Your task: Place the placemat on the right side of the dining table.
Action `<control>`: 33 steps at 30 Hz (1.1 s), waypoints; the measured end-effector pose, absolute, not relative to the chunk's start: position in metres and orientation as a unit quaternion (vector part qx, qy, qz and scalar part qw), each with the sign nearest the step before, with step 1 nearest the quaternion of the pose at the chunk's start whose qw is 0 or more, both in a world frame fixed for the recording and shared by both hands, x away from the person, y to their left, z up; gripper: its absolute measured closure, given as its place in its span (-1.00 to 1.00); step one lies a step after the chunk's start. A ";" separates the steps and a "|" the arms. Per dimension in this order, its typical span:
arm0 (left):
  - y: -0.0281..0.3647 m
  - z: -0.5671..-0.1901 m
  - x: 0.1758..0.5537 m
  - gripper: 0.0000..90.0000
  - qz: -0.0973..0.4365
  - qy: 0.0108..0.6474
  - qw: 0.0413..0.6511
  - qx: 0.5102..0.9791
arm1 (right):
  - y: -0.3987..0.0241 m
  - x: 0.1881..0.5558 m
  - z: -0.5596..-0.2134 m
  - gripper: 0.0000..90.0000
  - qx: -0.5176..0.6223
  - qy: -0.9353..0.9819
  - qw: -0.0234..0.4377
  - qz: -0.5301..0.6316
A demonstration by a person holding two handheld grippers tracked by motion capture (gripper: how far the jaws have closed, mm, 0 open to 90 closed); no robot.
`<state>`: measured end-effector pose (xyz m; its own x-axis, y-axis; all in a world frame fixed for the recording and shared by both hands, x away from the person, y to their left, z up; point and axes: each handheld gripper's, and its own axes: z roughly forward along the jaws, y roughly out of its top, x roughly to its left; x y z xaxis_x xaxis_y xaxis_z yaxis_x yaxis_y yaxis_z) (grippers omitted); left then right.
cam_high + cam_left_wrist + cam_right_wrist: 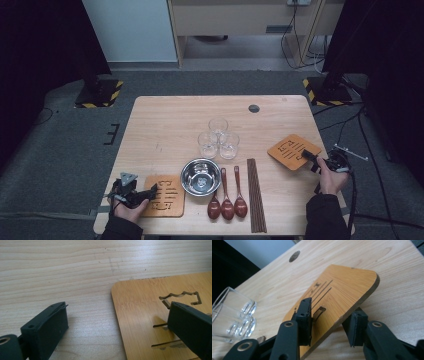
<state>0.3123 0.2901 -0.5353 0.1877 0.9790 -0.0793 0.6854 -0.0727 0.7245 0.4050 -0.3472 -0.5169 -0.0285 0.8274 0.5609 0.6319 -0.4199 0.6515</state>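
From the high view I see a pale wooden table on grey carpet, dark curtains at both sides. My left gripper rests at the near left corner on a bamboo trivet. My right gripper is at the right edge, at a second trivet. Between them sit a steel bowl, three wooden spoons, chopsticks and three glasses.

In the left gripper view my jaws stand wide apart, one over bare table, one over the near-left trivet; nothing is clamped.

In the right gripper view the tilted trivet sits between my parted jaws; one pad touches it, the other is clear.
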 end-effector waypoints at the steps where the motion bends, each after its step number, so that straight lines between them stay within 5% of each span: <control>1: 0.290 -0.535 0.312 -0.95 0.224 0.597 0.328 0.697 | -0.347 0.405 -0.517 0.34 0.690 0.529 0.101 0.484; 33: 0.290 -0.535 0.312 -0.95 0.224 0.597 0.328 0.697 | -0.339 0.403 -0.529 -0.15 0.683 0.593 0.116 0.410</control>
